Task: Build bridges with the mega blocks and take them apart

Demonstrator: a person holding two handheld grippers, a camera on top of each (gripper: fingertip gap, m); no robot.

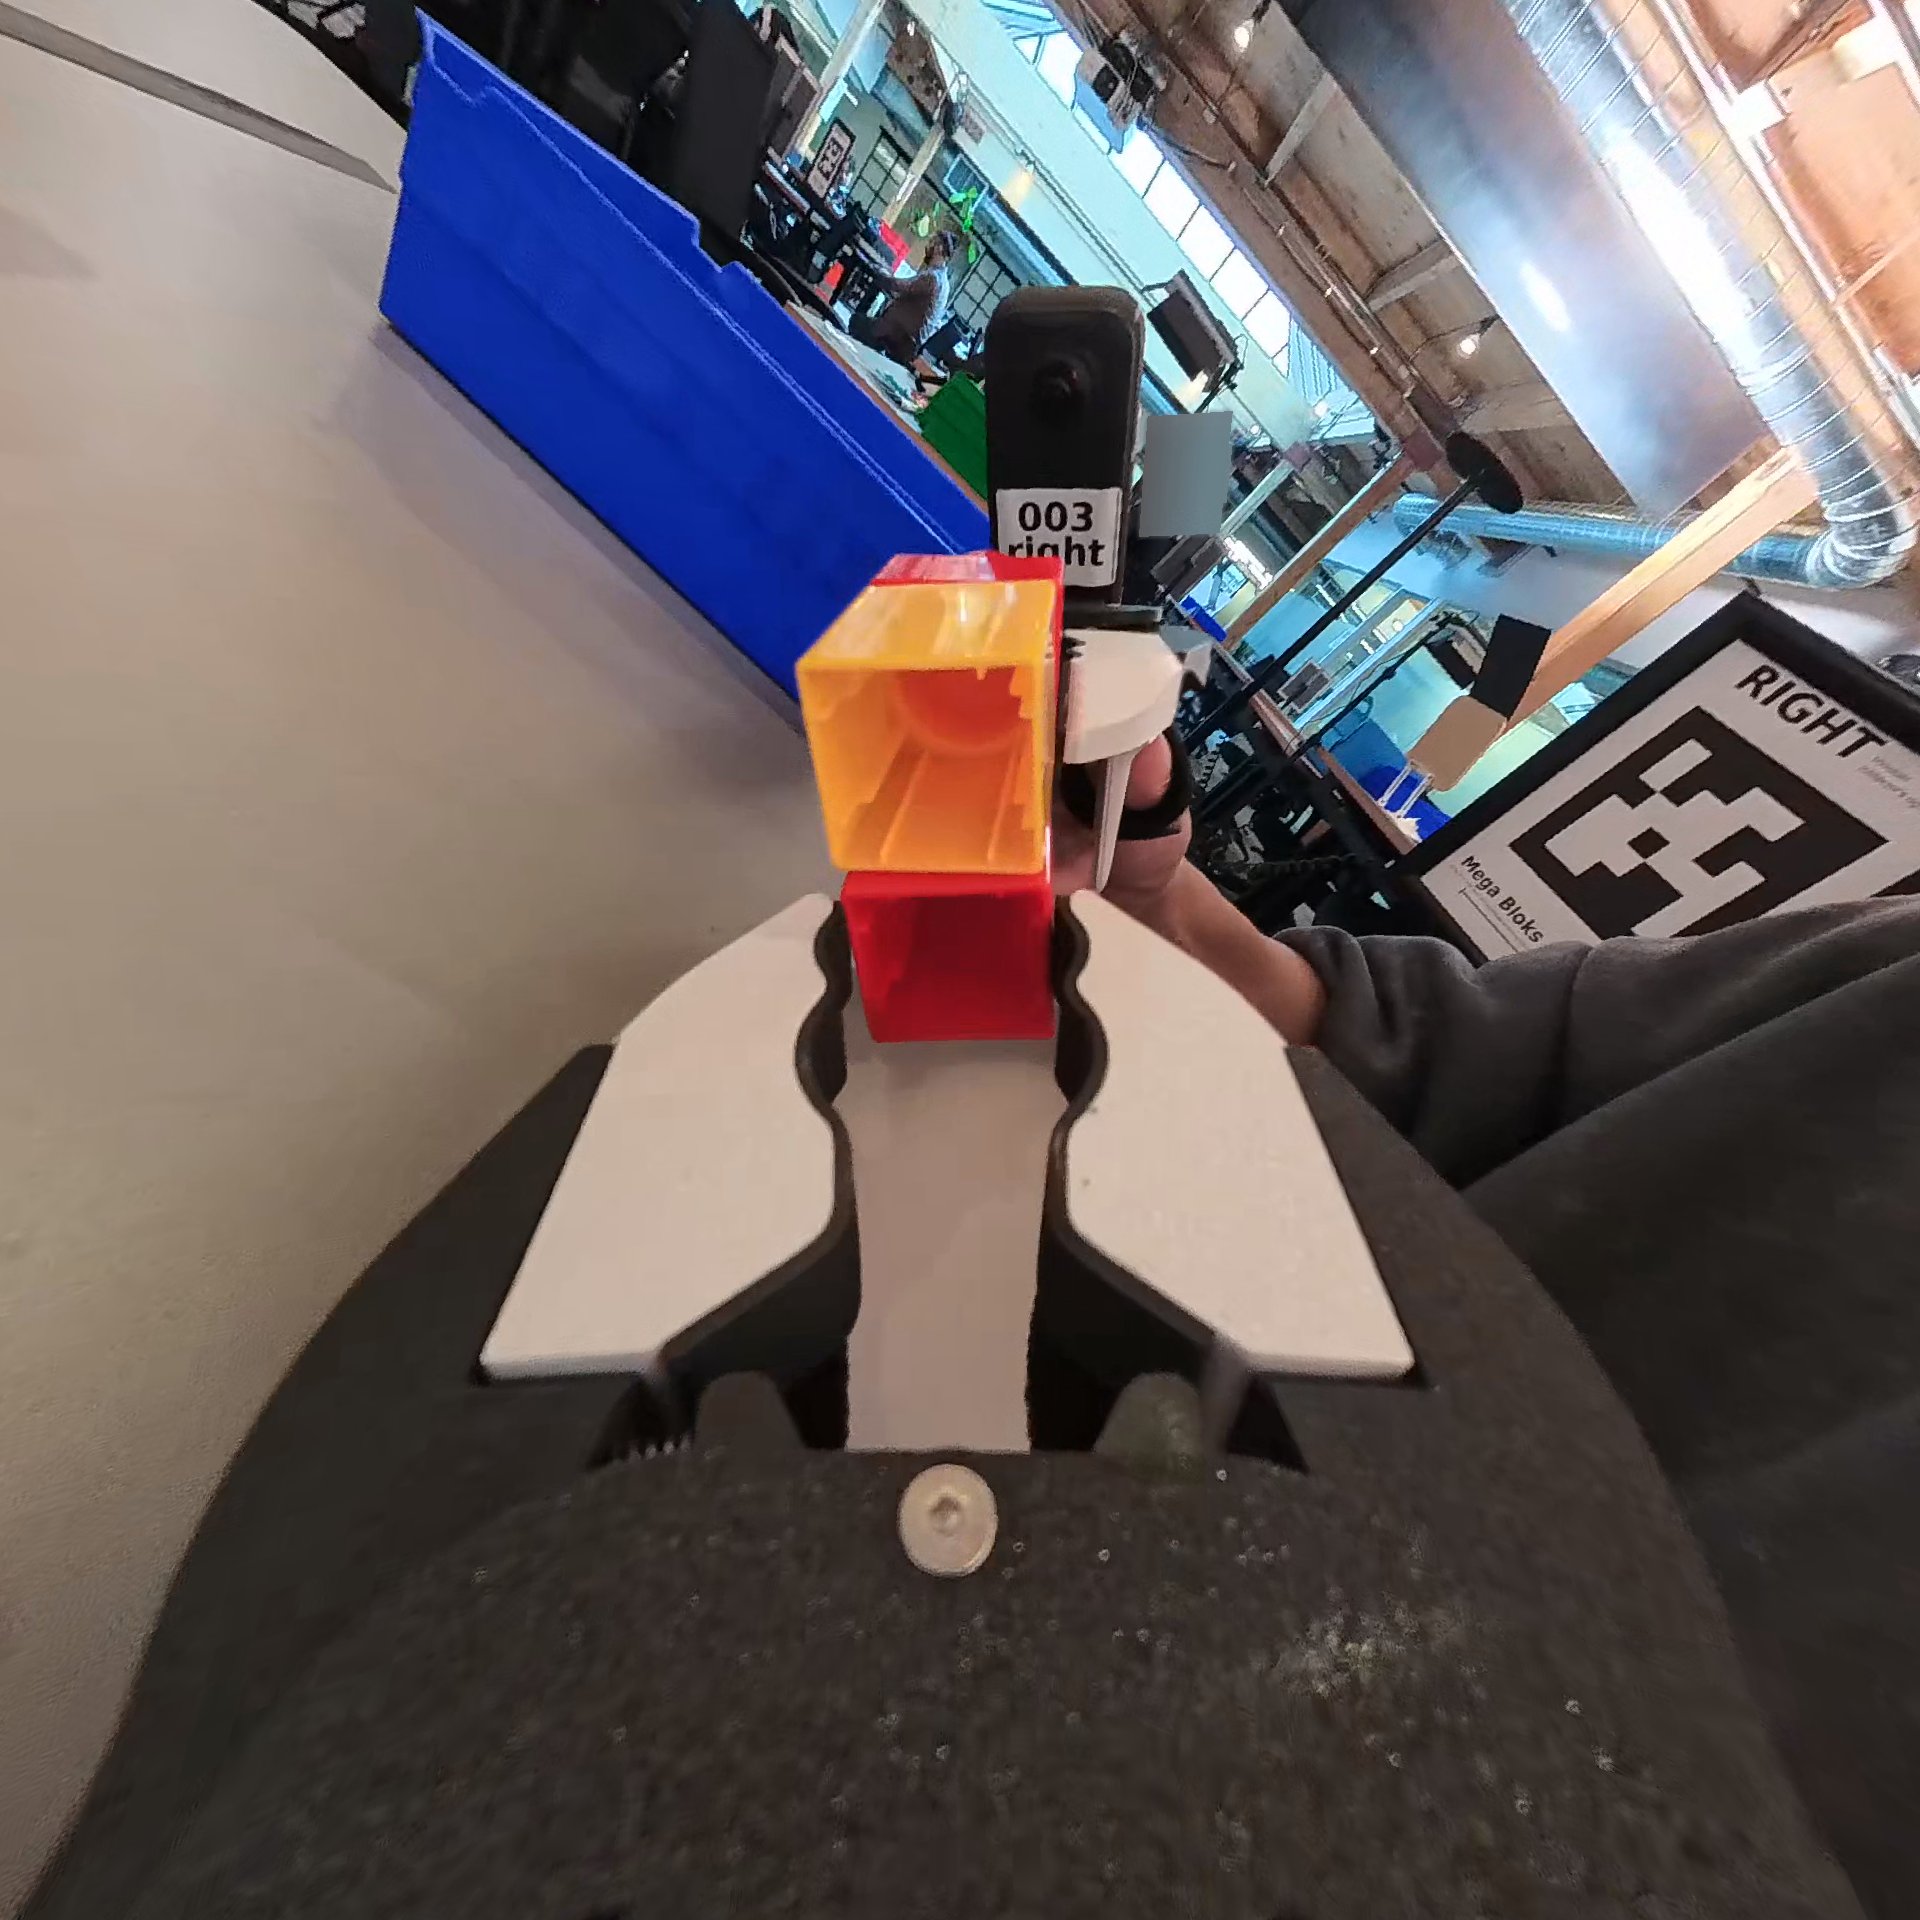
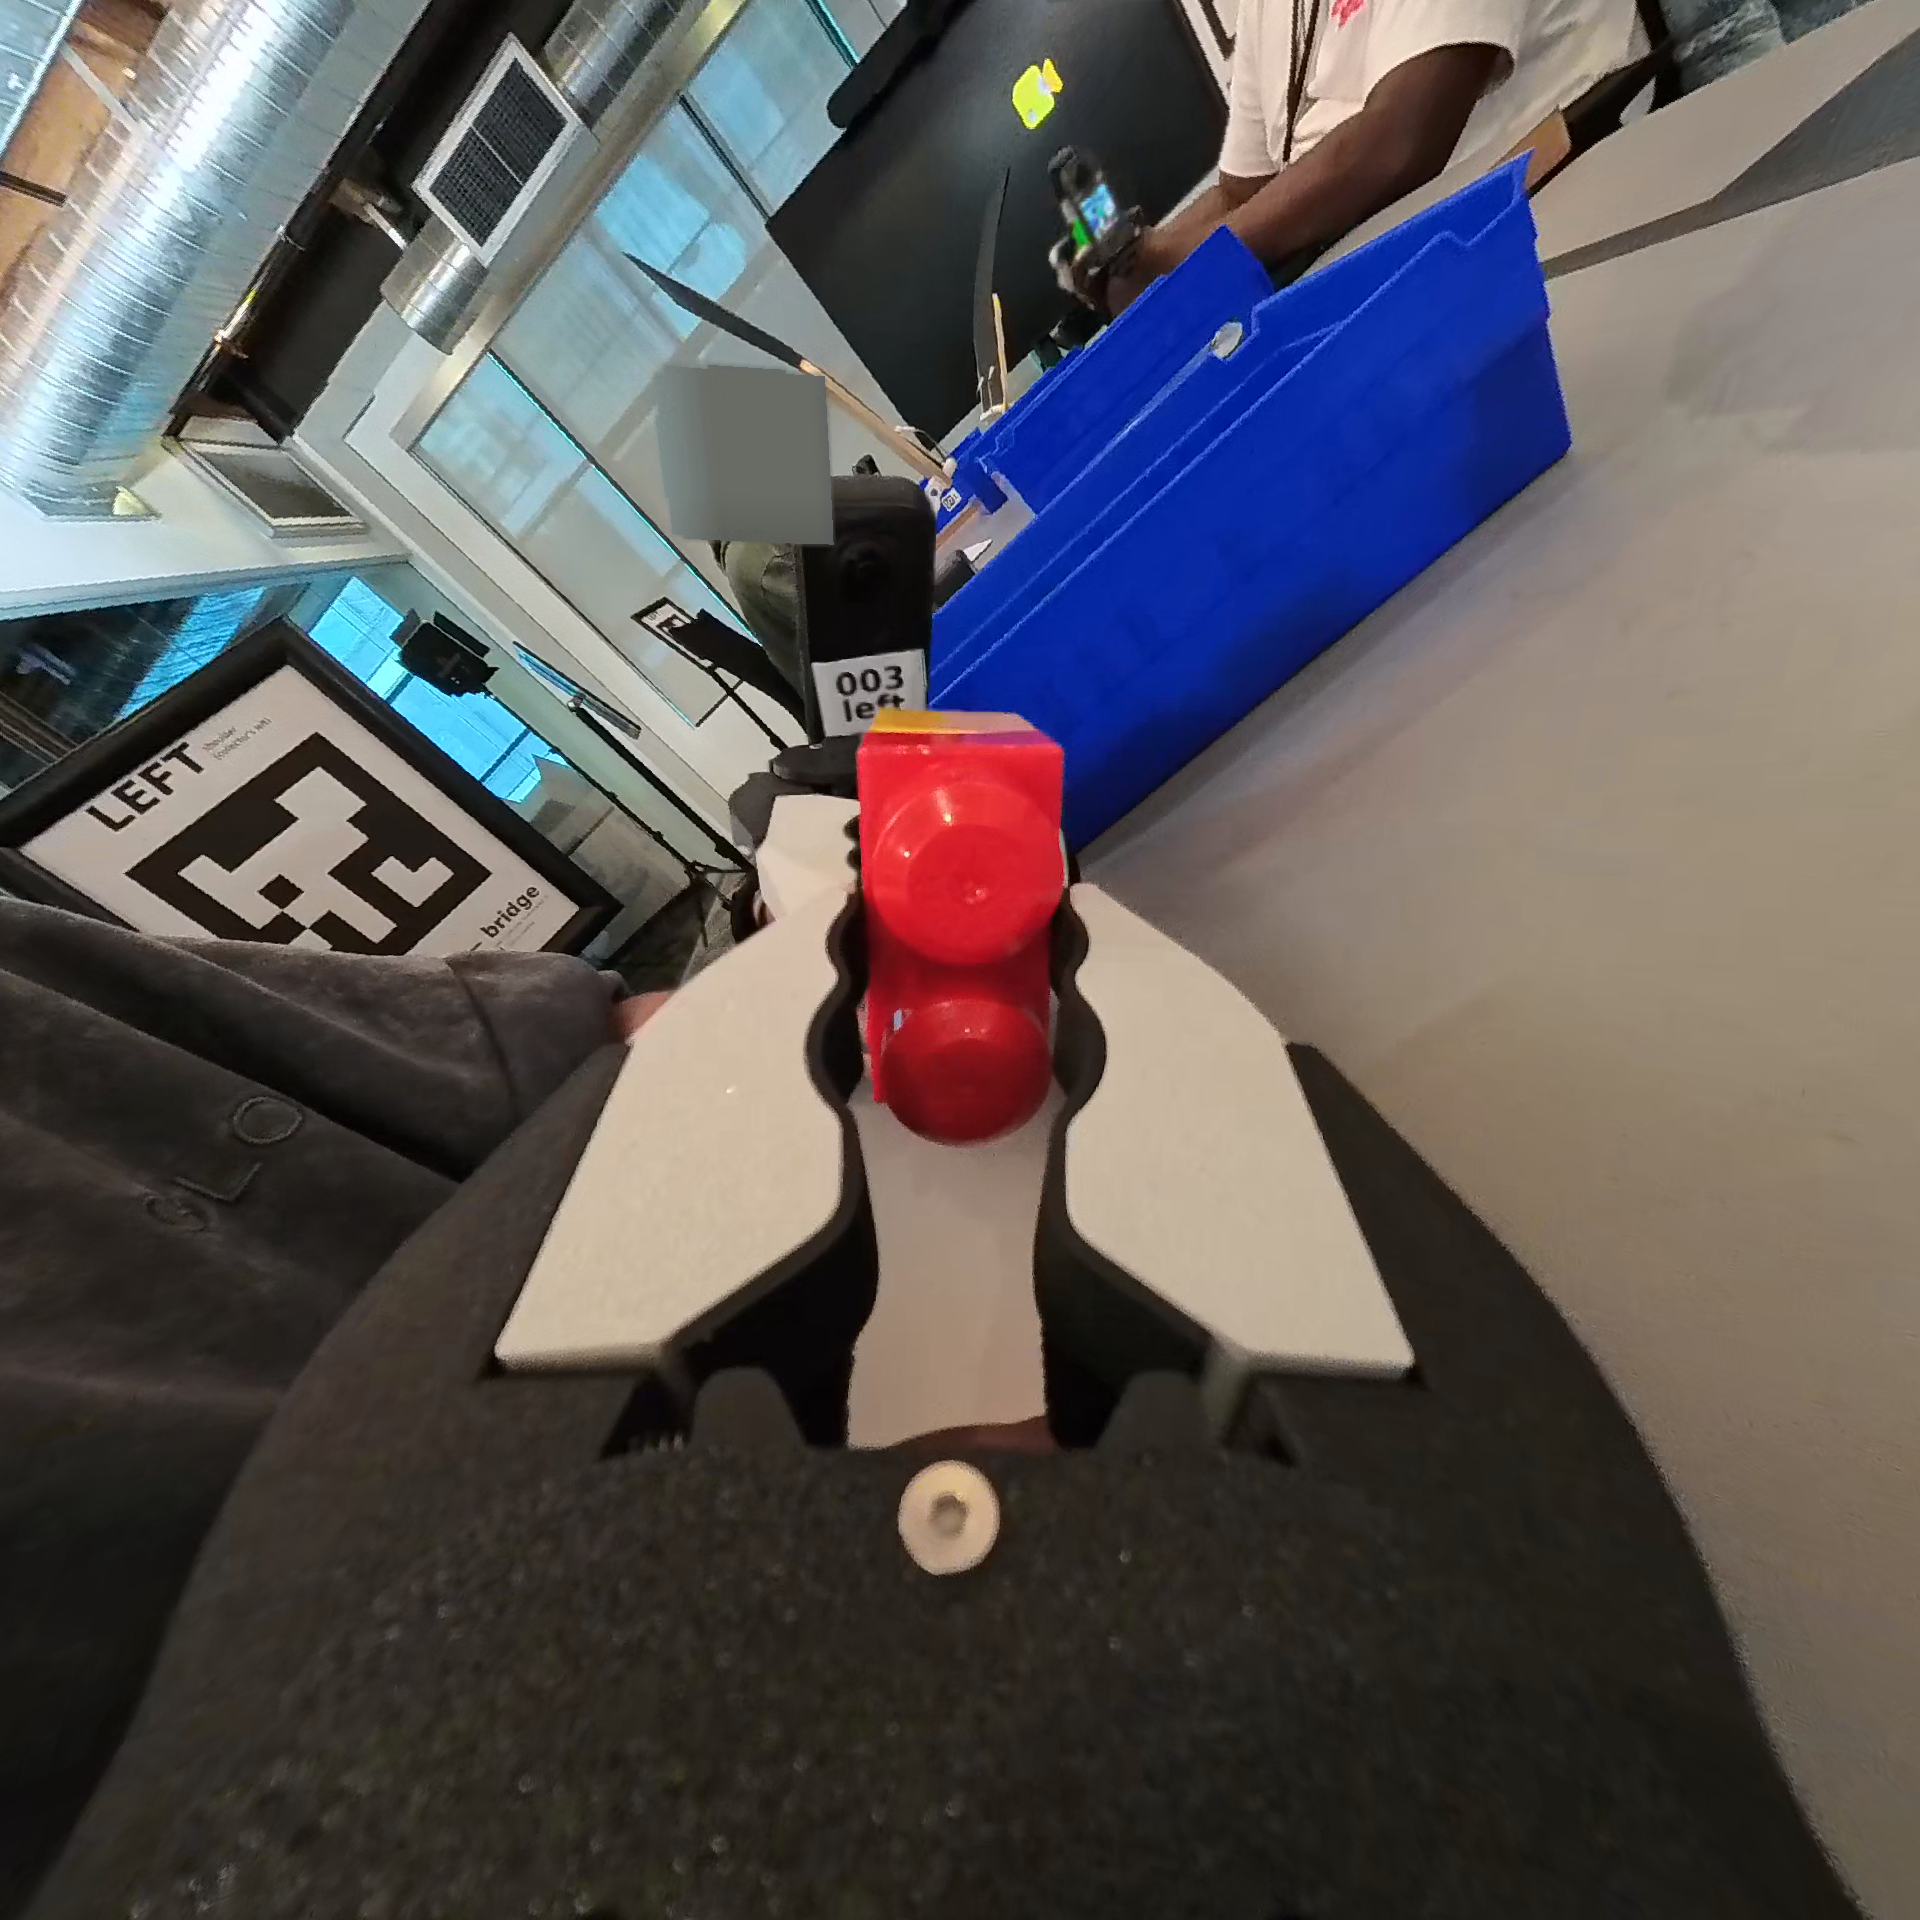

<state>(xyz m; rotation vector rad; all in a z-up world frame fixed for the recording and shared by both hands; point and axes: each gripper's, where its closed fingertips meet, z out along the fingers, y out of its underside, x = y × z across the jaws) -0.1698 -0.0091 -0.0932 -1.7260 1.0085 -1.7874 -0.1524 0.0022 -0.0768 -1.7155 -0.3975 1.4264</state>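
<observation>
In the left wrist view my left gripper [image 1: 945, 925] is shut on a red block [image 1: 951, 971] whose hollow underside faces the camera. A yellow block [image 1: 925, 758] sits just above it, also hollow side on. Both join a red block behind [image 1: 971, 569]. The right gripper [image 1: 1117, 727] shows beyond, against that assembly. In the right wrist view my right gripper [image 2: 961, 920] is shut on a red two-stud block [image 2: 961, 873], studs facing the camera, with a yellow edge [image 2: 914, 724] behind it. The left gripper [image 2: 800, 842] shows beyond. The assembly is held in the air above the table.
A grey table [image 1: 260, 727] [image 2: 1558, 935] carries a blue bin [image 1: 644, 416] [image 2: 1247, 582] at its far side. Framed marker boards [image 1: 1683, 810] [image 2: 301, 842] stand at the edge. A dark sleeve [image 1: 1558, 1039] is near. Another person [image 2: 1330, 104] sits beyond the bin.
</observation>
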